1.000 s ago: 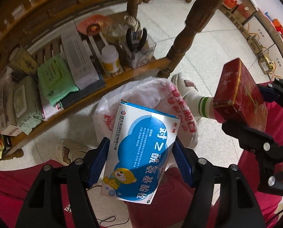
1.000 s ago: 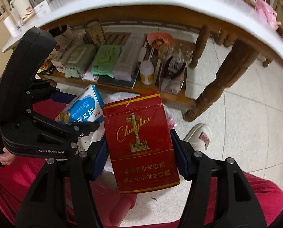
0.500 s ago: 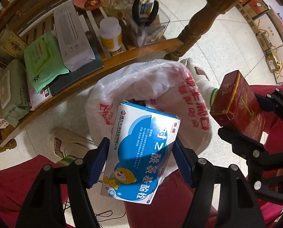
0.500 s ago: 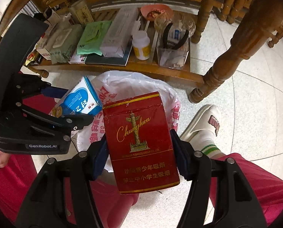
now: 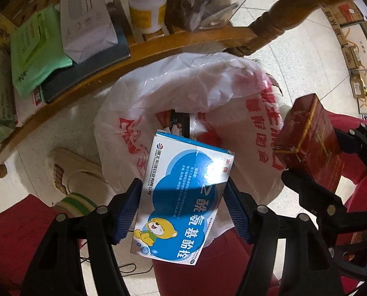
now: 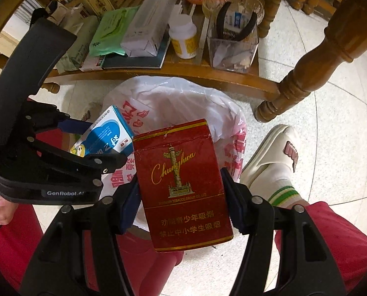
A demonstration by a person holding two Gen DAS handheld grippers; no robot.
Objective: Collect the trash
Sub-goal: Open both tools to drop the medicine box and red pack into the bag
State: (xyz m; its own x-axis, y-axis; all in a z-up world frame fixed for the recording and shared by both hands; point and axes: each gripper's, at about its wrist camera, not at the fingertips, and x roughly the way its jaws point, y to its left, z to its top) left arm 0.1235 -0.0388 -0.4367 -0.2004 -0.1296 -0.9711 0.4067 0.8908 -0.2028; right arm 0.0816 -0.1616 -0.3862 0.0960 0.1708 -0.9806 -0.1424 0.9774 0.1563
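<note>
Gripping a blue box (image 5: 183, 197), the left gripper (image 5: 183, 207) has its jaws closed on the box's two long sides, the blue pads pressing both edges. The box is held above the near rim of a white bag (image 5: 195, 93), whose mouth stands open on the floor directly below; a dark printed item lies inside the bag, partly hidden by the box. The right gripper (image 6: 181, 197) has its jaws closed on a red pack (image 6: 183, 185), clamped at mid-height on both sides. The pack is upright in the right wrist view, over the near edge of the bag (image 6: 178, 98). In that view the blue box (image 6: 104, 133) sits just left of the pack, close to it; contact between them cannot be determined.

Behind the bag, a low wooden shelf (image 6: 158, 70) carries a green pouch (image 6: 109, 32), a white carton (image 6: 148, 24), a white bottle (image 6: 184, 39) with a yellow label, and a clear bin (image 6: 232, 49) holding pliers. A turned table leg (image 6: 314, 69) stands right of the bag. A slippered foot (image 6: 272, 157) rests on the tile floor beside the bag.
</note>
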